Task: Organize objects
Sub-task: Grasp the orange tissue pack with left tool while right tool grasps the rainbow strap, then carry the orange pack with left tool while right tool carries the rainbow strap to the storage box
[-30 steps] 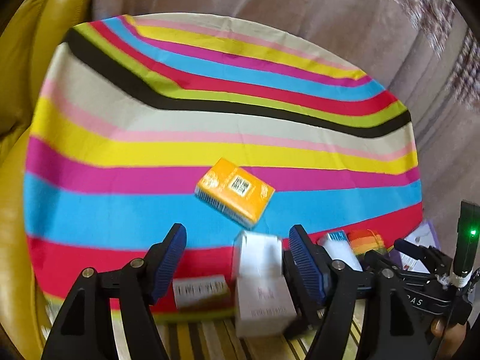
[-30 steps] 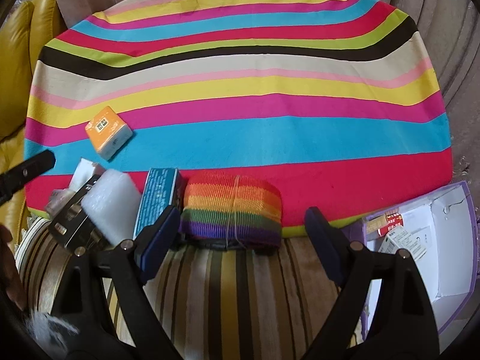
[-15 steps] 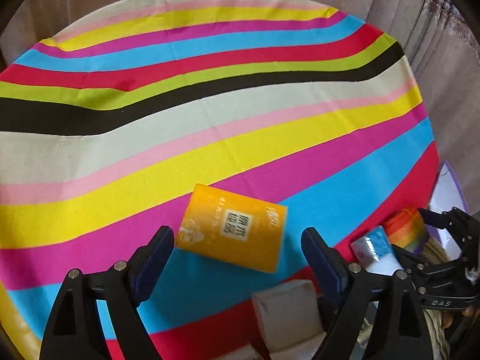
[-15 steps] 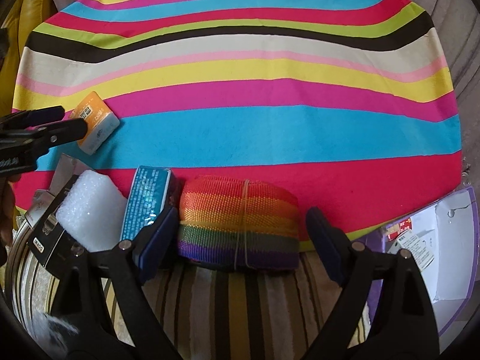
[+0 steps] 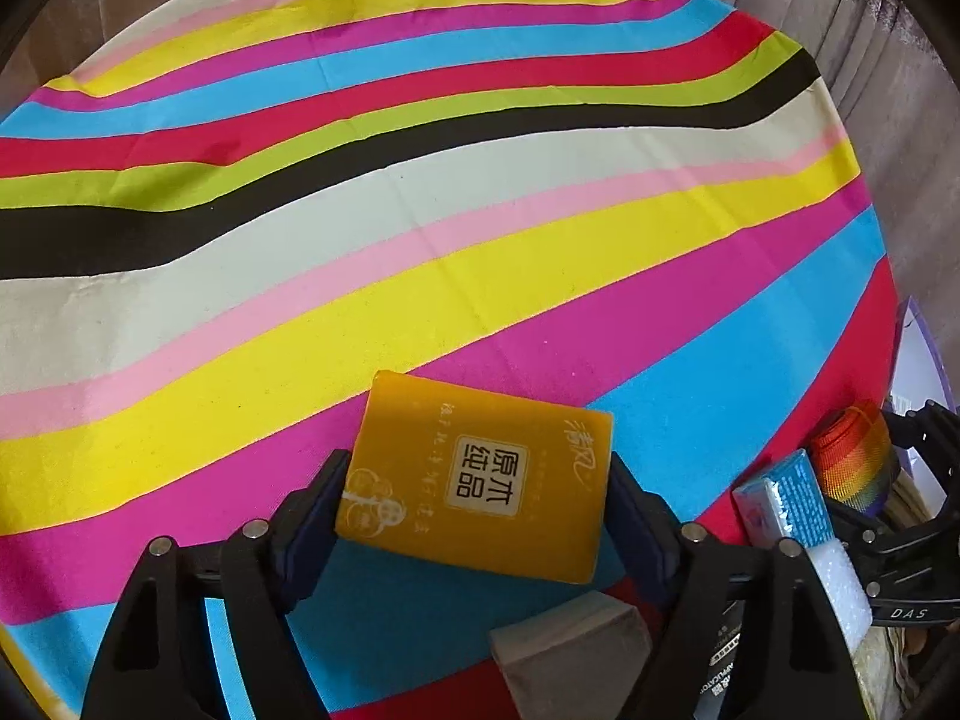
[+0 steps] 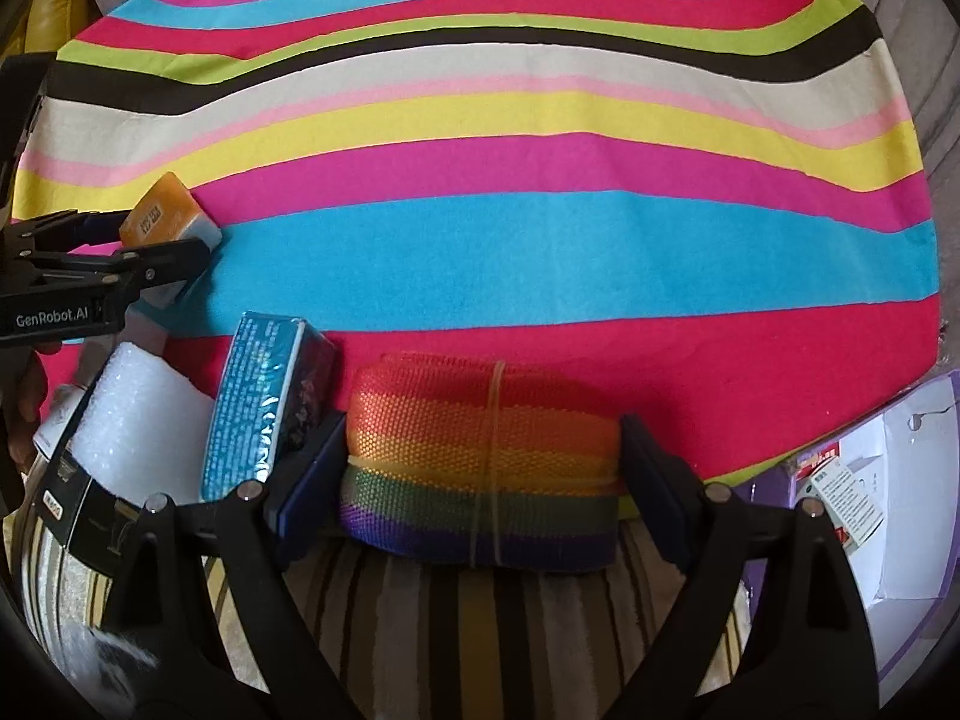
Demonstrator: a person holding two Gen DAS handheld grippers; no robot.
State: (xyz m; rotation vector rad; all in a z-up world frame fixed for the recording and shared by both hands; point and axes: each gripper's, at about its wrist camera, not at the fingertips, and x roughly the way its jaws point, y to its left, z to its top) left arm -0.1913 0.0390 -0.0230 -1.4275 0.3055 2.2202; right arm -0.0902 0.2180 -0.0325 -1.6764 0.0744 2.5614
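Note:
An orange tissue pack [image 5: 480, 480] lies on the striped tablecloth [image 5: 420, 228]. My left gripper [image 5: 474, 510] has closed on its two sides and holds it; it also shows in the right wrist view [image 6: 162, 222]. My right gripper [image 6: 480, 480] has its pads against both ends of a rainbow webbing roll [image 6: 480, 468] at the table's near edge. The roll also shows in the left wrist view [image 5: 852, 456], at the far right.
A blue box [image 6: 264, 402], a white foam block [image 6: 138, 420] on a black box and a white carton [image 5: 570, 660] sit near the front edge. An open purple-edged box [image 6: 888, 516] stands at the right. Curtains hang behind the table.
My left gripper moved forward over the orange pack and closed on it. My right gripper moved in and closed around the rainbow roll.

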